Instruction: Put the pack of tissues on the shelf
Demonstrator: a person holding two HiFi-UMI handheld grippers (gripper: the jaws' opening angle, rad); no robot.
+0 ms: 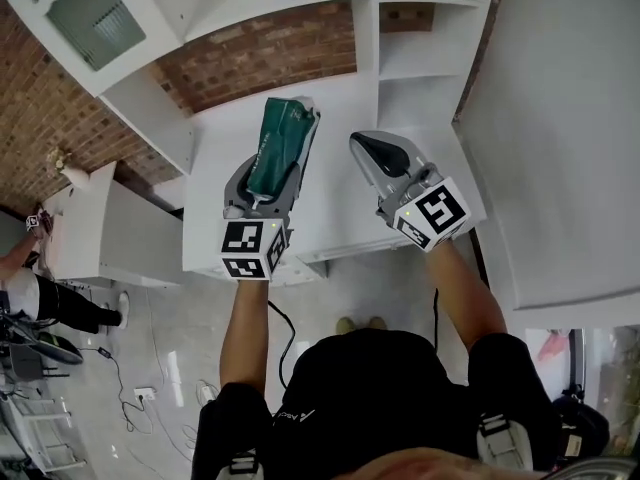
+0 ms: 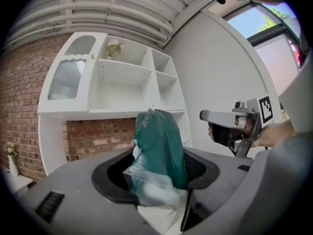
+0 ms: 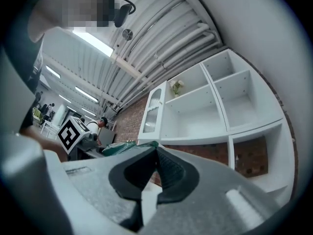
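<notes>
My left tongs (image 2: 159,173) clamped the pack of tissues (image 2: 164,141), right tongs (image 3: 155,173) closed empty; I needed a level slide onto the eleven-o'clock shelf (image 2: 122,89).

We hold our left forearm (image 1: 245,323) and right forearm (image 1: 468,293) out ahead, roughly parallel. Our left gripper (image 1: 282,158) points level, jaws clamped on the pack of tissues (image 1: 280,133). Our right gripper (image 1: 372,153), just beside it, tilts slightly up, jaws closed together on nothing.

I face a white shelf unit (image 2: 122,77) against a red brick wall (image 2: 24,97), with a pale tiled floor (image 1: 180,338) below and a ribbed ceiling (image 2: 98,9) overhead.
</notes>
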